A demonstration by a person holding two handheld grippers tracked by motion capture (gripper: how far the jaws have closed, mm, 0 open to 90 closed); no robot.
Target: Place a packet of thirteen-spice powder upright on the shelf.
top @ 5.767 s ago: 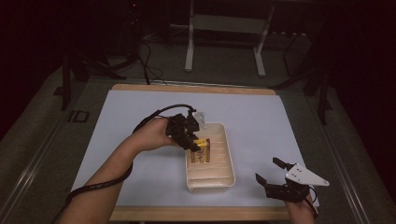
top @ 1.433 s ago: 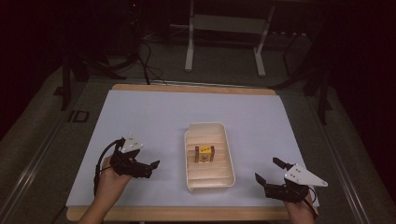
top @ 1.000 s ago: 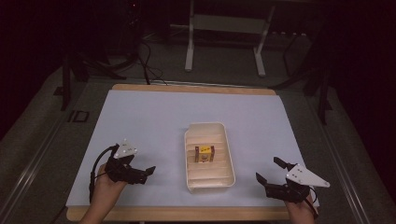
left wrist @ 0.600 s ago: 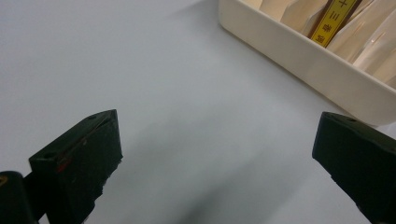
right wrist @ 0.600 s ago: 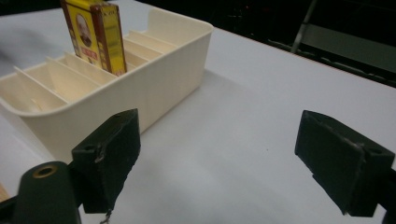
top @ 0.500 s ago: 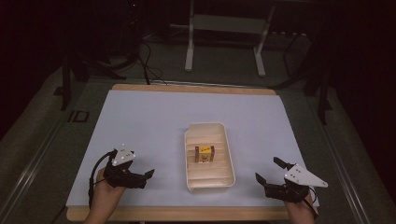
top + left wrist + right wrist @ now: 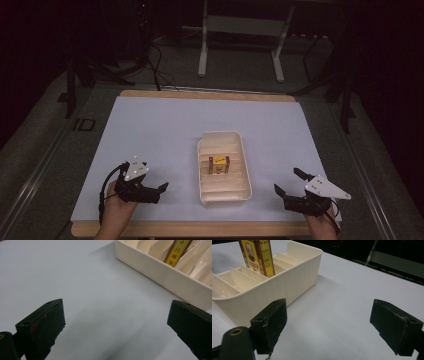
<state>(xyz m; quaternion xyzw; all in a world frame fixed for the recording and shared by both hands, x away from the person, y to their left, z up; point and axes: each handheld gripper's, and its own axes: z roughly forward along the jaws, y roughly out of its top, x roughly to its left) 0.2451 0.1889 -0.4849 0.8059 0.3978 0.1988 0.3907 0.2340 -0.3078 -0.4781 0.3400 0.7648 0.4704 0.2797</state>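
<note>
Step in hand: by my judgement the placing is done; the small yellow box (image 7: 219, 165) stands upright in a slot of the cream divided tray (image 7: 242, 192), and both hands rest at the near edge of the table (image 7: 150, 120).
Left gripper (image 7: 156, 190): jaws spread wide, nothing between them, low over bare table.
Right gripper (image 7: 287, 182): jaws spread wide too, holding nothing.
Box relative to left fingers: ahead and off to the side, beyond the tray wall (image 7: 160, 275); a yellow strip of the box (image 7: 176, 252) peeks over it, well apart from the fingertips.
Box relative to right fingers: ahead and beyond the left-hand finger (image 7: 270, 322), inside the tray (image 7: 287, 282), with the box (image 7: 258, 256) clear of both fingers.
Next move: likely none on the box; any further reach would call for clearing the tray wall first.
</note>
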